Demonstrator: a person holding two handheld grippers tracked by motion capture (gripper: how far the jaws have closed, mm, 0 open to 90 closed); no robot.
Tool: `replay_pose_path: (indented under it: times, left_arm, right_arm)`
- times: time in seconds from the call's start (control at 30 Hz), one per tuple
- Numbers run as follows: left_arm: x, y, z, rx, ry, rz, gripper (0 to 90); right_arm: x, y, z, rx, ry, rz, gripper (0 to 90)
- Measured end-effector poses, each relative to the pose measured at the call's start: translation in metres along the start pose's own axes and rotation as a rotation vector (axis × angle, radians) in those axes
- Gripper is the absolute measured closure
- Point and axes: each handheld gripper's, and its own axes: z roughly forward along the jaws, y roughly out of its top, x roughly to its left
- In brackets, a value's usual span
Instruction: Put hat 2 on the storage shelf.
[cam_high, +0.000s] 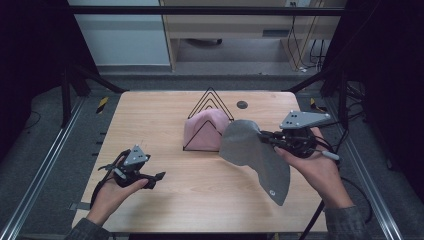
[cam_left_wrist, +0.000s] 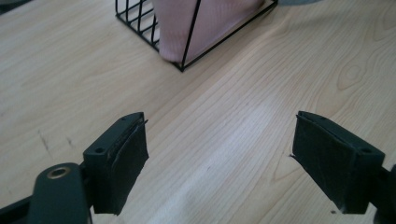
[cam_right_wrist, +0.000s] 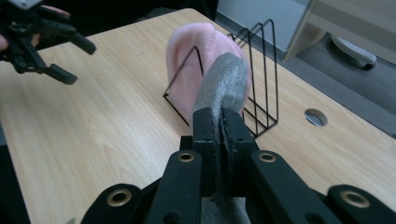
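A black wire rack (cam_high: 210, 107) stands at the table's middle with a pink cloth (cam_high: 202, 131) tucked in its front slot; both also show in the left gripper view as rack (cam_left_wrist: 140, 21) and pink cloth (cam_left_wrist: 205, 18). My right gripper (cam_high: 264, 137) is shut on a grey cloth (cam_high: 255, 155), which hangs from it just right of the rack. In the right gripper view the grey cloth (cam_right_wrist: 225, 84) rises from the closed jaws (cam_right_wrist: 220, 122) in front of the pink cloth (cam_right_wrist: 191, 60). My left gripper (cam_high: 156, 179) is open low over the table's front left, nothing between its pads (cam_left_wrist: 123, 158).
The wooden table (cam_high: 165, 120) has a round cable hole (cam_high: 242, 104) behind the rack. Metal rails run along both sides of the table. A desk and cables stand beyond the far edge.
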Motion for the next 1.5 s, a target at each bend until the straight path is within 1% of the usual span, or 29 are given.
replay_pose_path:
  times: [0.07, 0.1, 0.13, 0.2, 0.23, 0.27, 0.33, 0.4, 0.43, 0.47, 0.5, 0.53, 0.57, 0.67, 0.7, 0.8, 0.83, 0.97, 1.03, 1.07, 1.13, 1.2, 1.23, 1.3, 1.4, 1.5]
  left_arm:
    - [-0.001, 0.011, 0.0, -0.003, -0.006, 0.026, 17.2]
    - [-0.002, 0.018, -0.001, -0.006, -0.011, 0.037, 17.1]
    - [-0.002, 0.018, -0.001, -0.006, -0.011, 0.037, 17.1]
    - [-0.003, 0.027, -0.002, -0.012, -0.014, 0.057, 17.1]
    - [-0.005, 0.033, -0.004, -0.021, -0.032, 0.057, 17.0]
    - [-0.005, 0.036, -0.005, -0.025, -0.04, 0.058, 17.0]
    - [-0.007, 0.042, -0.006, -0.041, -0.053, 0.052, 17.0]
    - [-0.01, 0.049, -0.005, -0.06, -0.08, 0.035, 17.0]
    - [-0.013, 0.053, -0.005, -0.077, -0.093, 0.032, 17.1]
    - [-0.018, 0.058, -0.004, -0.086, -0.097, 0.042, 17.1]
    - [-0.018, 0.058, -0.004, -0.086, -0.097, 0.042, 17.1]
    - [-0.02, 0.06, -0.003, -0.086, -0.097, 0.053, 17.1]
    - [-0.021, 0.062, -0.002, -0.084, -0.098, 0.055, 17.1]
    - [-0.026, 0.064, -0.001, -0.088, -0.104, 0.066, 17.1]
    - [-0.027, 0.064, -0.001, -0.088, -0.104, 0.067, 17.1]
    - [-0.028, 0.065, -0.003, -0.089, -0.107, 0.075, 17.1]
    - [-0.029, 0.065, -0.003, -0.091, -0.103, 0.075, 17.1]
    - [-0.027, 0.064, -0.007, -0.102, -0.104, 0.067, 17.0]
    - [-0.025, 0.063, -0.01, -0.123, -0.133, 0.053, 17.0]
    - [-0.025, 0.063, -0.012, -0.135, -0.14, 0.053, 17.0]
    - [-0.025, 0.063, -0.013, -0.139, -0.145, 0.055, 17.0]
    - [-0.025, 0.062, -0.013, -0.151, -0.18, 0.029, 16.9]
    - [-0.027, 0.062, -0.013, -0.155, -0.189, 0.024, 17.0]
    - [-0.03, 0.063, -0.012, -0.146, -0.176, 0.046, 17.0]
    - [-0.034, 0.064, -0.008, -0.142, -0.19, 0.054, 17.0]
    - [-0.036, 0.065, -0.004, -0.143, -0.194, 0.05, 17.1]
  right_arm:
    - [0.003, 0.007, 0.001, -0.007, 0.012, -0.013, 86.0]
    - [0.006, 0.014, 0.002, -0.017, 0.023, -0.023, 86.0]
    - [0.006, 0.014, 0.002, -0.017, 0.023, -0.023, 86.0]
    - [0.009, 0.019, 0.004, -0.025, 0.036, -0.028, 86.0]
    - [0.011, 0.023, 0.004, -0.028, 0.042, -0.034, 86.0]
    - [0.014, 0.03, 0.006, -0.038, 0.055, -0.046, 86.0]
    - [0.015, 0.032, 0.007, -0.039, 0.06, -0.047, 86.0]
    - [0.018, 0.038, 0.01, -0.041, 0.065, -0.05, 86.0]
    - [0.02, 0.043, 0.014, -0.036, 0.066, -0.058, 86.0]
    - [0.021, 0.045, 0.016, -0.036, 0.069, -0.06, 86.0]
    - [0.021, 0.045, 0.016, -0.036, 0.069, -0.06, 86.0]
    - [0.024, 0.048, 0.021, -0.031, 0.076, -0.061, 86.0]
    - [0.024, 0.048, 0.021, -0.031, 0.076, -0.061, 86.0]
    - [0.028, 0.053, 0.028, -0.02, 0.082, -0.074, 86.0]
    - [0.03, 0.057, 0.03, -0.023, 0.089, -0.081, 86.0]
    - [0.033, 0.061, 0.032, -0.028, 0.095, -0.081, 86.0]
    - [0.035, 0.065, 0.034, -0.036, 0.097, -0.086, 86.0]
    - [0.039, 0.072, 0.038, -0.046, 0.1, -0.083, 86.0]
    - [0.042, 0.076, 0.04, -0.048, 0.102, -0.086, 86.0]
    - [0.044, 0.079, 0.041, -0.051, 0.104, -0.091, 85.9]
    - [0.045, 0.081, 0.042, -0.053, 0.104, -0.092, 85.9]
    - [0.048, 0.084, 0.044, -0.058, 0.109, -0.097, 85.9]
    - [0.049, 0.086, 0.046, -0.057, 0.106, -0.094, 86.0]
    - [0.05, 0.088, 0.048, -0.057, 0.104, -0.093, 85.9]
    - [0.055, 0.091, 0.054, -0.056, 0.095, -0.09, 85.9]
    - [0.056, 0.093, 0.056, -0.055, 0.096, -0.089, 85.9]
